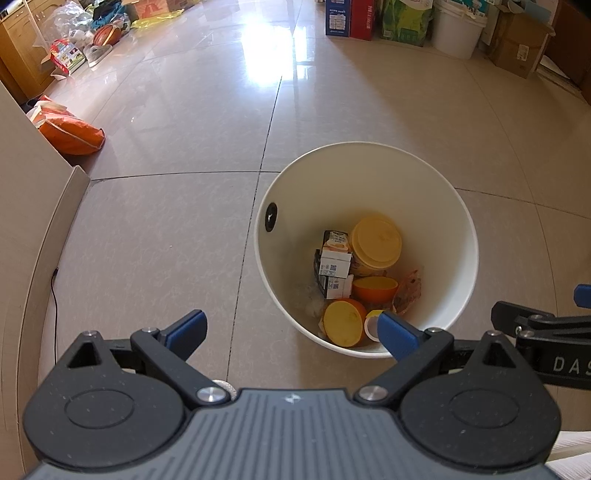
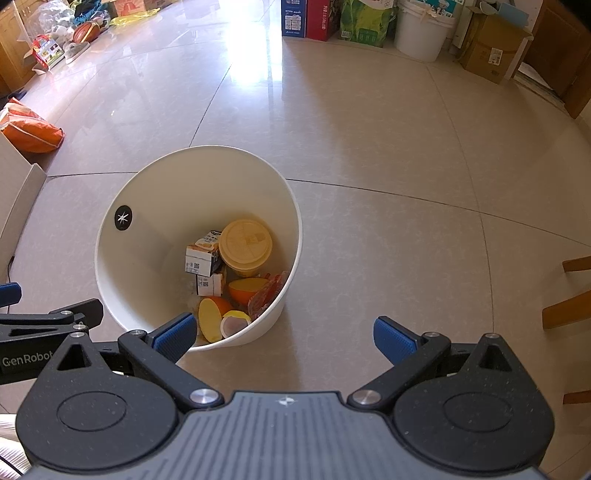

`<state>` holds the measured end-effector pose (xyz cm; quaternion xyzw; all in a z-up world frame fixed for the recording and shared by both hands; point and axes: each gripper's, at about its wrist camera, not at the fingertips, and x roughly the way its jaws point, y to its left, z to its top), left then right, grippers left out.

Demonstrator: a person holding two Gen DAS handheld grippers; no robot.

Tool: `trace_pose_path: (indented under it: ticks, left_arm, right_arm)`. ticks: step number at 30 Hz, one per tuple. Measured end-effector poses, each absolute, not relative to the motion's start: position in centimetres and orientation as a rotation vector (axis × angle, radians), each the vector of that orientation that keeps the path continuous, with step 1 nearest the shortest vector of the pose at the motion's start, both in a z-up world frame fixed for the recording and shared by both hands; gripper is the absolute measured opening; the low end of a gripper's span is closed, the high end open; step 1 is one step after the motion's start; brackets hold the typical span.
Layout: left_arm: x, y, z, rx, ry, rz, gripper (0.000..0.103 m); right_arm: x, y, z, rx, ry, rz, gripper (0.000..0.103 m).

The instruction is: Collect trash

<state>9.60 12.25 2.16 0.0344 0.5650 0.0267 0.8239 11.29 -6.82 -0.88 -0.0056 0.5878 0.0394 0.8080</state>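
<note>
A white trash bin (image 1: 436, 192) (image 2: 155, 206) stands on the tiled floor. Inside it lie a yellow-lidded tub (image 1: 376, 242) (image 2: 245, 242), small cartons (image 1: 334, 258) (image 2: 201, 258), orange bowls (image 1: 375, 290) (image 2: 245, 288), a yellow lid (image 1: 341, 323) (image 2: 209, 319) and a crinkled wrapper (image 1: 408, 290) (image 2: 267, 293). My left gripper (image 1: 291, 332) hovers open above the bin's near left rim, holding nothing. My right gripper (image 2: 284, 336) hovers open over the bin's near right rim, also holding nothing. Each gripper shows at the edge of the other's view.
An orange bag (image 1: 70, 131) (image 2: 31, 131) lies by a beige cabinet corner (image 1: 55, 206) at left. Boxes, a white bucket (image 1: 456, 29) (image 2: 424, 29) and cartons line the far wall. Clutter with a basketball (image 1: 107, 35) sits far left. Wooden chair legs (image 2: 569, 302) stand at right.
</note>
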Motion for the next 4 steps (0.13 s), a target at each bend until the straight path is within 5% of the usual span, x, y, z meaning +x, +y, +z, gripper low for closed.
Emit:
trace_pose_path:
  ticks: [4]
  left_arm:
    - [9.61,12.26,2.17,0.074,1.202,0.055,0.098]
  right_arm:
    - [11.21,-6.90,-0.77,-0.013,1.256,0.086,0.103]
